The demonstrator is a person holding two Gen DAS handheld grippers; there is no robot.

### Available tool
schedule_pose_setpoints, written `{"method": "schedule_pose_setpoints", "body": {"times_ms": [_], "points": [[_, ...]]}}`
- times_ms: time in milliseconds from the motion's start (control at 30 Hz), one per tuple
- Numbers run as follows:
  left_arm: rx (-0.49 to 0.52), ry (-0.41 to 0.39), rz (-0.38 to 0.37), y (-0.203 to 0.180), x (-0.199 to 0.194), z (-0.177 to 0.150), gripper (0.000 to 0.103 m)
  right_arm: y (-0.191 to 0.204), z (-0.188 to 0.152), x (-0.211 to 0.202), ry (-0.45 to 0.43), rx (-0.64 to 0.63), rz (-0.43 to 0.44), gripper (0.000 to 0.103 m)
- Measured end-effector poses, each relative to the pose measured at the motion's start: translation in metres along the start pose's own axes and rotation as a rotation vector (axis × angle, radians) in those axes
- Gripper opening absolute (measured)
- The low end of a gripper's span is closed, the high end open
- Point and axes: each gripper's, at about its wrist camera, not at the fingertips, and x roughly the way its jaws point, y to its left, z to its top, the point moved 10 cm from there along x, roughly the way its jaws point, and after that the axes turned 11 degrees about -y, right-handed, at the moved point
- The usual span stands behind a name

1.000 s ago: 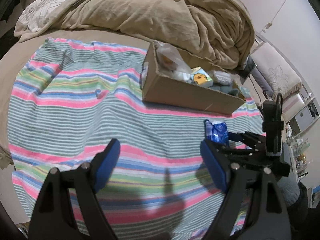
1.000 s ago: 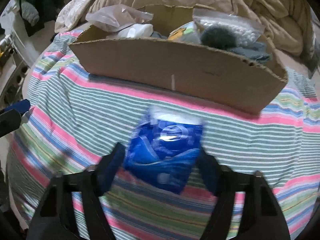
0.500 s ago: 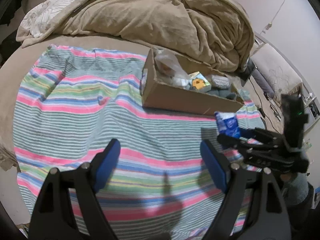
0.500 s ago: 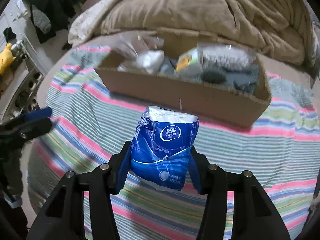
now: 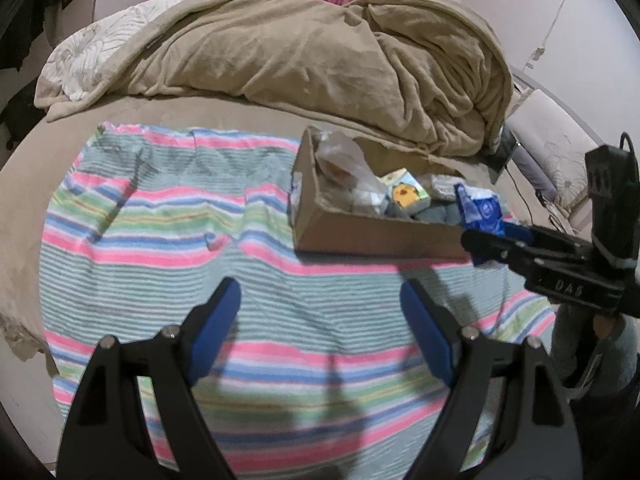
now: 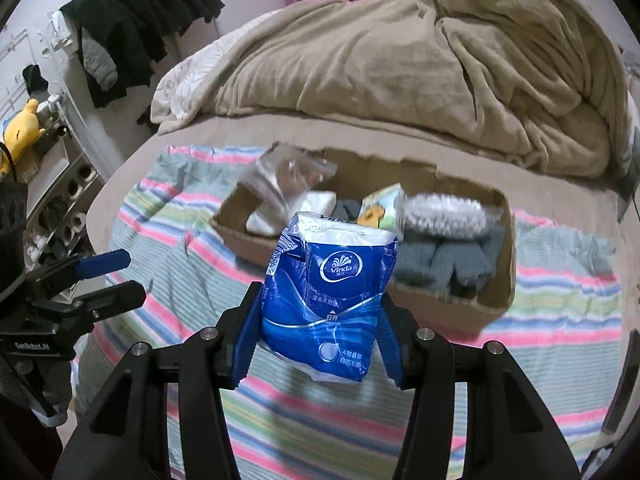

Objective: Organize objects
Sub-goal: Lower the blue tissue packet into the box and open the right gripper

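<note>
My right gripper (image 6: 320, 320) is shut on a blue Vinda tissue pack (image 6: 332, 292) and holds it in the air just in front of the cardboard box (image 6: 440, 312). In the left wrist view the tissue pack (image 5: 480, 212) hangs over the box's (image 5: 376, 236) right end, held by the right gripper (image 5: 484, 236). The box holds a clear plastic bag (image 6: 288, 180), a small carton with a yellow picture (image 6: 380, 208), a bagged brush (image 6: 444, 216) and grey cloth (image 6: 448, 260). My left gripper (image 5: 320, 320) is open and empty above the striped towel (image 5: 160, 220).
The striped towel lies on a beige bed sheet. A bunched tan blanket (image 5: 320, 60) fills the back of the bed behind the box. Dark clothes (image 6: 132, 20) hang at the left wall above a shelf with a yellow plush toy (image 6: 20, 132).
My right gripper closed on the tissue pack, lifted it off the towel and carried it up toward the box. My left gripper stayed open and rose a little.
</note>
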Motion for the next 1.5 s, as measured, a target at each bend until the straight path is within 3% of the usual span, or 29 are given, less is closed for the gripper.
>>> {"method": "schedule_pose_setpoints", "body": {"times_ms": [567,967,1300,1500], "points": [[-0.015,-0.043,0.033,0.021,0.030,0.035,0.083,-0.015,0.040,0.053,-0.013,0.024,0.000,0.055],[-0.041,-0.032,0.033,0.028,0.048,0.035,0.083,-0.021,0.021,0.095,0.059,0.077,0.011,0.056],[-0.033,-0.030,0.041,0.025,0.045,0.033,0.083,-0.018,0.023,0.086,0.031,0.063,0.010,0.073],[-0.021,-0.044,0.035,0.016,0.033,0.034,0.083,-0.016,0.026,0.067,0.008,0.052,-0.001,0.073]]}}
